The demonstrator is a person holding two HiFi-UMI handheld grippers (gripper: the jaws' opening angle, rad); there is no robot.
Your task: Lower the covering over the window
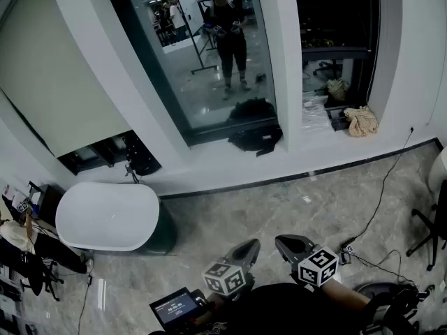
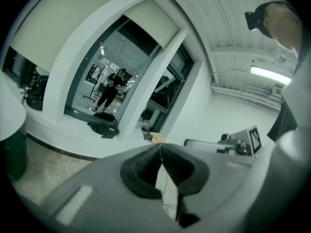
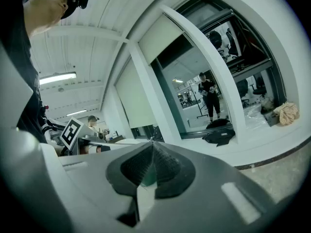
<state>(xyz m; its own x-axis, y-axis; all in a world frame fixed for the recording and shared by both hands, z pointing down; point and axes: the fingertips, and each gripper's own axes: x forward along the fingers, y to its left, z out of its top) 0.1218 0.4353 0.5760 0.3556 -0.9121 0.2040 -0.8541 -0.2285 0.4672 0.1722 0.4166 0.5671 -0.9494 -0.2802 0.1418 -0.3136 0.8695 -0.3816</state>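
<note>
At the left window, a cream blind (image 1: 59,82) hangs most of the way down. The middle window's blind (image 2: 150,21) sits rolled up at the frame's top edge. A white table (image 1: 105,215) stands below. The left gripper (image 1: 250,245) and right gripper (image 1: 285,243) are side by side, all 4 jaws pressed together, holding nothing.

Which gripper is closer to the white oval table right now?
Left. The left gripper is off to the right of the white oval table, with bare floor between them. The right gripper is beside the left one, farther right, away from the table.
</note>
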